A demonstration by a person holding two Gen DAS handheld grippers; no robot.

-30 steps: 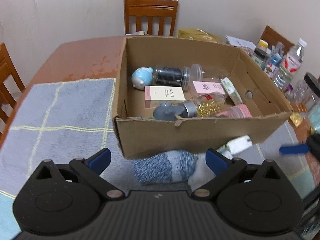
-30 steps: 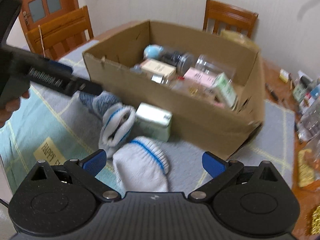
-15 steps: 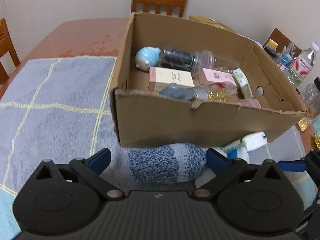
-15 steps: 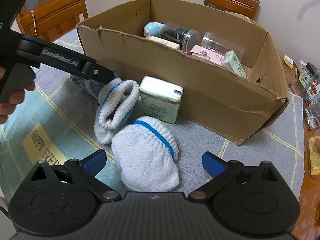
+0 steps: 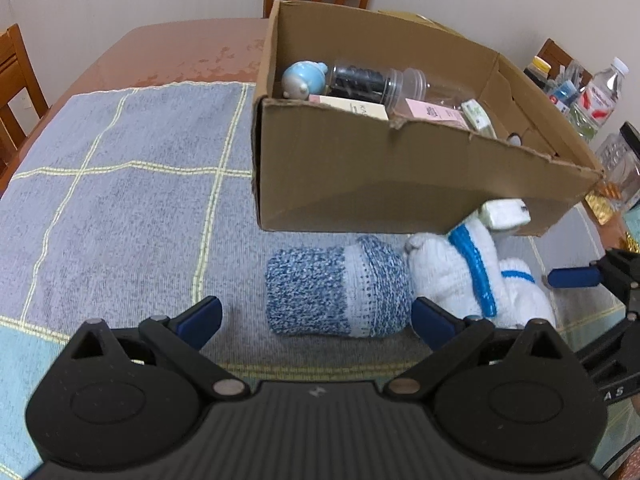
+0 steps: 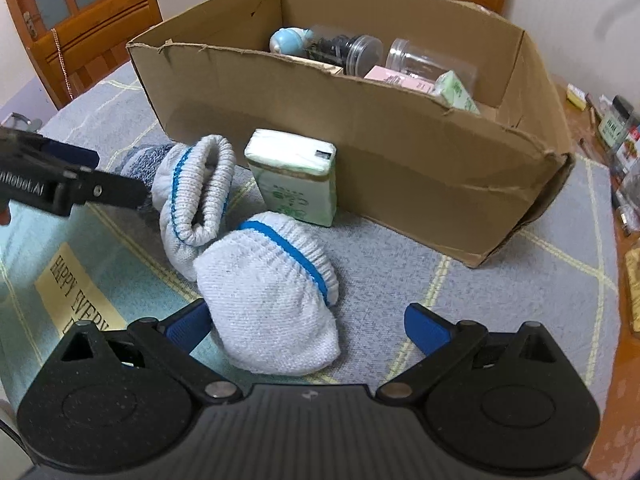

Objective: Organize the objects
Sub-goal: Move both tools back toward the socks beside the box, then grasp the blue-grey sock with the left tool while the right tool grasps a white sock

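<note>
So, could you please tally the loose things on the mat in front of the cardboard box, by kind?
White socks with a blue stripe: 2, one between the open right gripper's fingers, one behind it.
Blue-flecked sock: 1, ahead of the open left gripper.
Green-and-white packet: 1.
Total: 4.

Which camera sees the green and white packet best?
The right wrist view: the packet stands whole beside the box, its top and front both showing. In the left wrist view only a white corner peeks out behind a white sock.
</note>
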